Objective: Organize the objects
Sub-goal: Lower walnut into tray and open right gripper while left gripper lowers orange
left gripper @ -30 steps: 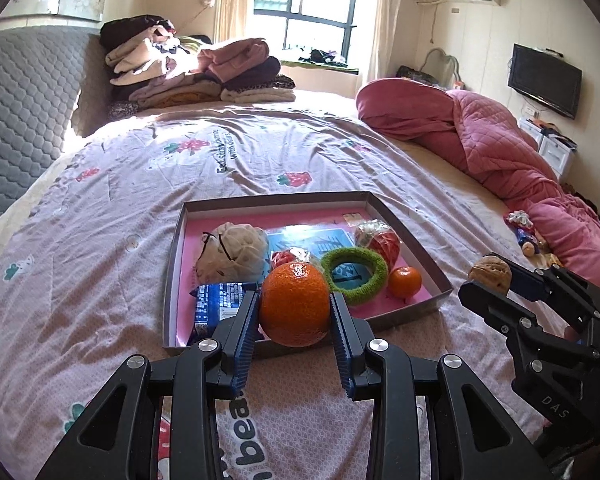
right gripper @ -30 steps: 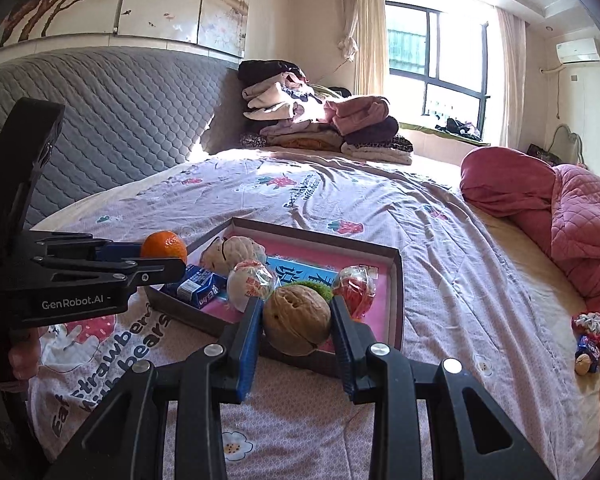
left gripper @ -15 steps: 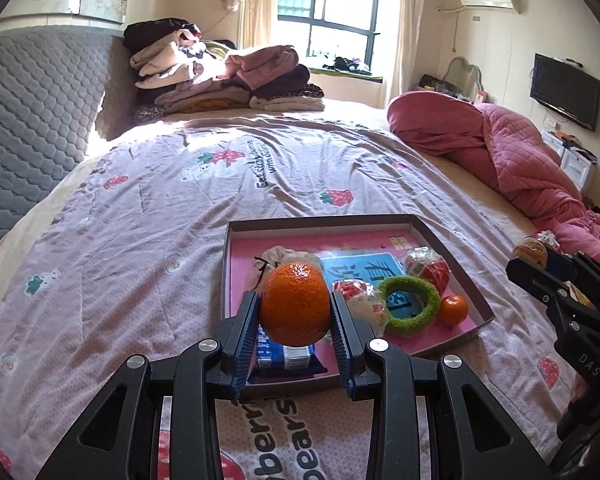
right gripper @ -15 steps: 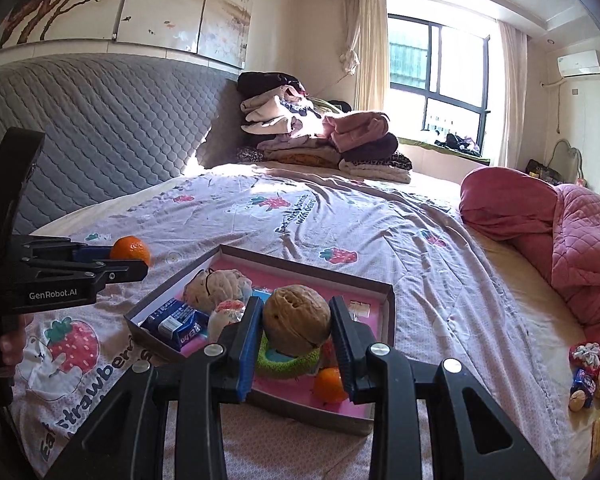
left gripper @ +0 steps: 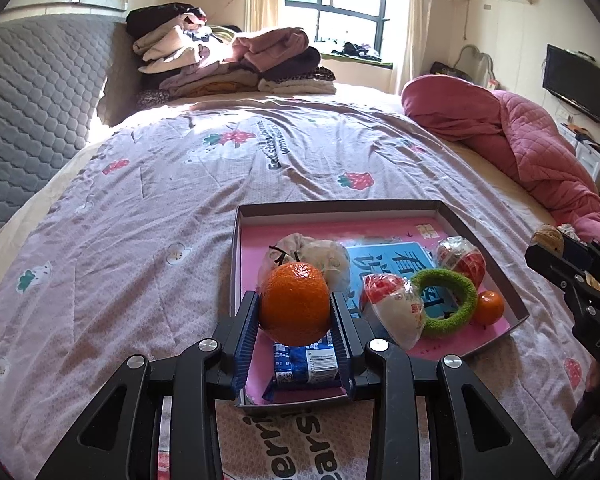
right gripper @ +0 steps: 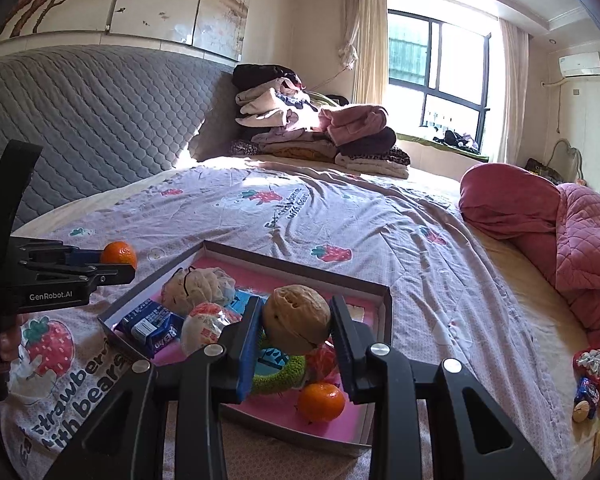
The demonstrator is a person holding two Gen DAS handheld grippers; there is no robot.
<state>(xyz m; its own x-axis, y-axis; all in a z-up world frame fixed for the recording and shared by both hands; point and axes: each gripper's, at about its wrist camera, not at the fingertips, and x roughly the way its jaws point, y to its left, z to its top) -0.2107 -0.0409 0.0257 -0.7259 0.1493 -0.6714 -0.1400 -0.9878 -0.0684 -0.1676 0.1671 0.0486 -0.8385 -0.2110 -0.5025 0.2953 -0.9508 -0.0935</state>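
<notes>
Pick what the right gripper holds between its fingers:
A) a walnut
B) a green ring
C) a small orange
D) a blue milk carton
A: in the right wrist view the right gripper is clamped on the brown, wrinkled walnut above the tray, while the green ring and blue carton lie inside it.

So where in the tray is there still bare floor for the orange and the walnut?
The far strip of the tray, behind the cloth pouch and blue card, is bare pink. The near half is crowded: milk carton, wrapped balls, green ring, small orange.
</notes>
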